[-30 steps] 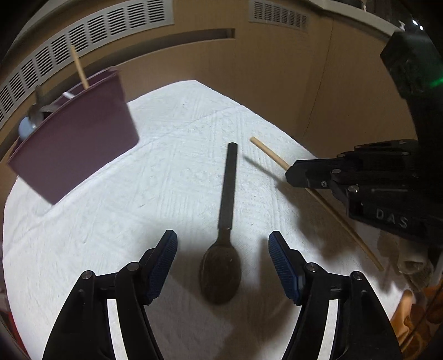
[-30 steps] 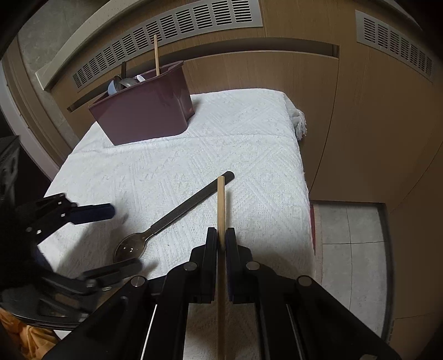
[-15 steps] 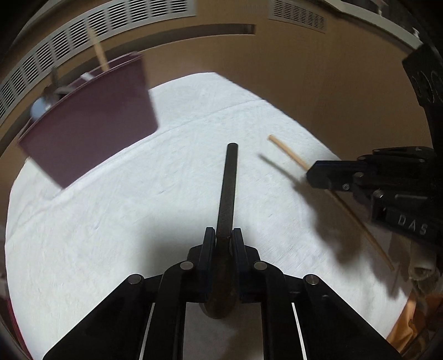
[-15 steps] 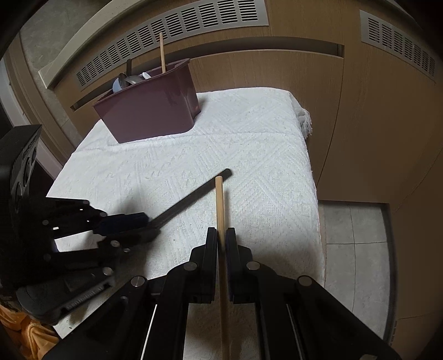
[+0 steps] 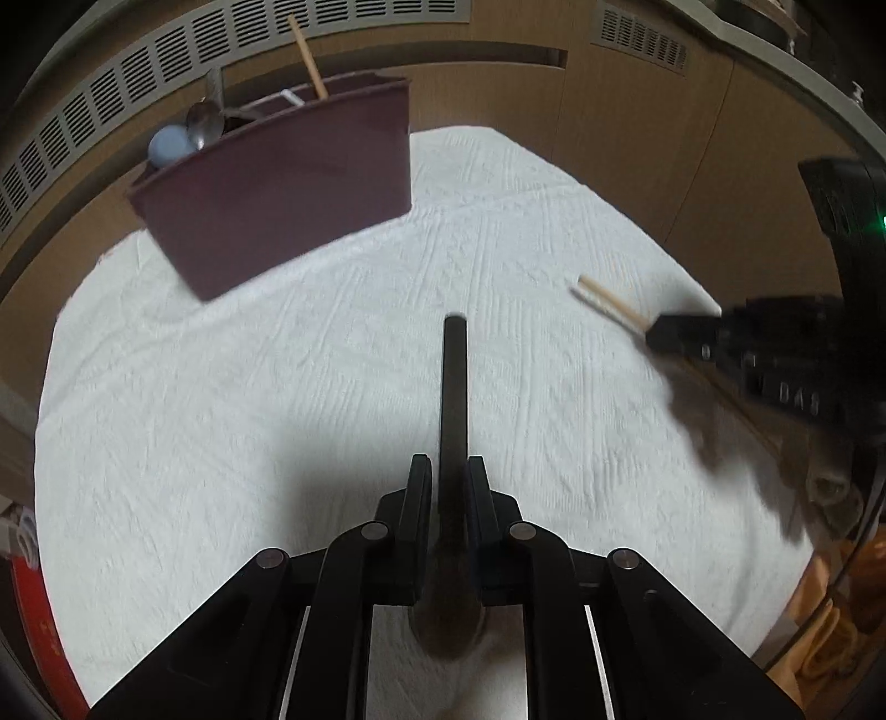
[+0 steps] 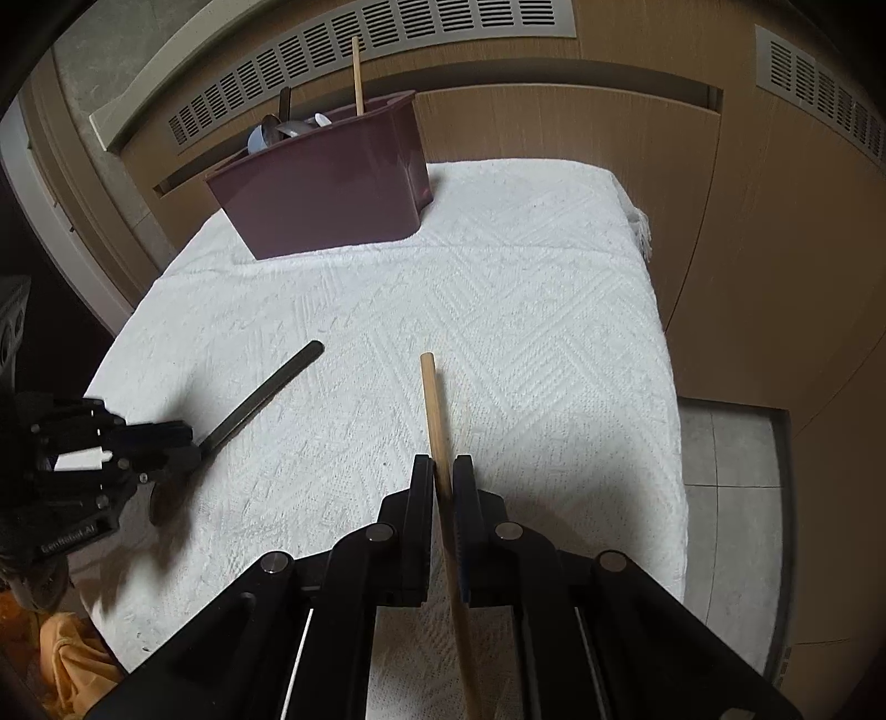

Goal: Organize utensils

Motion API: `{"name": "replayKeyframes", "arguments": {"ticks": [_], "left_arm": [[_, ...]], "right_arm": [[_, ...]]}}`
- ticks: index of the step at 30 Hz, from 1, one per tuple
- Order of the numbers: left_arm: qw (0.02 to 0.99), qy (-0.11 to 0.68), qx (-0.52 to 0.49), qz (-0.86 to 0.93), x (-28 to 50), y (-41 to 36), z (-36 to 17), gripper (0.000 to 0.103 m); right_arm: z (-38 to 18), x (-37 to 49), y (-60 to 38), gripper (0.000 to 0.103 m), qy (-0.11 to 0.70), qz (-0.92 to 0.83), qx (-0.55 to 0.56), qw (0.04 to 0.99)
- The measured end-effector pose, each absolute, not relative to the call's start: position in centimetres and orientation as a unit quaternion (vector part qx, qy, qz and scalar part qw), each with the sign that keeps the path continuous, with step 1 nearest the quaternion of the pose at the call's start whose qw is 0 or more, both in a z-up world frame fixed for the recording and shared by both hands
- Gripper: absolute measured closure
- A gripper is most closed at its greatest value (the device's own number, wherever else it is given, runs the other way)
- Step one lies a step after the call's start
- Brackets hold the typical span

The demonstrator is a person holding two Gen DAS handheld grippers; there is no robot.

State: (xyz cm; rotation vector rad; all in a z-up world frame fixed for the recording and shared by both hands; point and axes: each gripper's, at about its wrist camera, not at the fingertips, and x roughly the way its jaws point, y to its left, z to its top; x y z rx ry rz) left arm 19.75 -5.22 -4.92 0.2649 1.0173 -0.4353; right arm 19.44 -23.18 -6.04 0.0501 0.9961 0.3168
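Note:
My left gripper (image 5: 449, 471) is shut on a dark metal spoon (image 5: 454, 382); its handle sticks out ahead and its bowl sits under the fingers. The same spoon (image 6: 266, 396) shows at the left of the right wrist view, held clear of the cloth by the left gripper (image 6: 185, 443). My right gripper (image 6: 443, 471) is shut on a wooden chopstick (image 6: 432, 404), which also shows in the left wrist view as the chopstick (image 5: 606, 302) poking out of the right gripper (image 5: 659, 335). A maroon utensil bin (image 5: 277, 188) (image 6: 326, 183) stands at the back with several utensils in it.
A white textured cloth (image 6: 498, 277) covers the table, whose right edge drops to a tiled floor (image 6: 731, 471). Wooden panels with vent grilles (image 6: 387, 27) rise behind the bin. An orange cloth (image 6: 72, 653) lies at the lower left.
My left gripper closed on the spoon and carried it toward the bin, which now looks larger and nearer. The right gripper kept its hold on the chopstick and hardly moved.

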Motion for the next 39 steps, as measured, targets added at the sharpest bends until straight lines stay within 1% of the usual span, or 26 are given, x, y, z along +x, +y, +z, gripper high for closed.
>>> {"name": "replayKeyframes", "arguments": {"ticks": [6, 13, 18, 22, 24, 26, 27, 29, 31, 32, 33, 34, 37, 39], "left_arm": [[0.824, 0.507, 0.128, -0.218, 24.6, -8.1, -6.0, 0.089], [0.811, 0.525, 0.152, -0.208, 27.0, -9.3, -6.6, 0.089], [0.809, 0.524, 0.164, -0.211, 27.4, -9.5, -6.8, 0.084], [0.803, 0.537, 0.15, -0.212, 28.1, -9.2, -6.8, 0.083], [0.798, 0.548, 0.134, -0.213, 28.5, -9.1, -6.8, 0.078], [0.794, 0.552, 0.134, -0.218, 28.7, -9.2, -6.9, 0.073], [0.794, 0.55, 0.138, -0.217, 28.7, -9.3, -6.8, 0.073], [0.8, 0.545, 0.135, -0.21, 28.6, -9.3, -6.8, 0.073], [0.813, 0.528, 0.131, -0.208, 28.1, -9.3, -7.0, 0.074], [0.819, 0.518, 0.13, -0.207, 27.6, -9.2, -7.0, 0.078], [0.828, 0.505, 0.128, -0.206, 27.0, -9.0, -7.0, 0.087], [0.836, 0.494, 0.124, -0.204, 26.3, -8.7, -7.0, 0.09], [0.857, 0.472, 0.086, -0.19, 24.9, -7.2, -6.8, 0.09], [0.872, 0.454, 0.043, -0.18, 23.7, -6.0, -6.2, 0.09]], "right_arm": [[-6.1, 18.9, -23.2, 0.095, 0.473, 0.152, 0.01, 0.868], [-5.9, 18.4, -23.5, 0.095, 0.465, 0.149, -0.01, 0.873], [-6.0, 18.5, -23.4, 0.093, 0.464, 0.153, -0.009, 0.873], [-5.7, 18.8, -23.2, 0.092, 0.461, 0.152, -0.02, 0.874], [-5.3, 19.0, -23.0, 0.092, 0.459, 0.153, -0.033, 0.875], [-4.9, 19.7, -22.6, 0.088, 0.46, 0.156, -0.048, 0.873], [-4.8, 20.1, -22.3, 0.086, 0.461, 0.158, -0.056, 0.871], [-4.9, 20.9, -21.8, 0.08, 0.465, 0.16, -0.073, 0.868], [-5.2, 21.8, -21.1, 0.08, 0.473, 0.165, -0.086, 0.861], [-5.5, 22.2, -20.8, 0.08, 0.479, 0.168, -0.088, 0.857], [-5.8, 22.5, -20.5, 0.08, 0.484, 0.169, -0.089, 0.854], [-6.0, 22.6, -20.5, 0.08, 0.487, 0.169, -0.088, 0.852], [-6.2, 22.9, -20.6, 0.08, 0.49, 0.163, -0.084, 0.852], [-6.3, 22.9, -20.5, 0.08, 0.49, 0.161, -0.086, 0.853]]}}
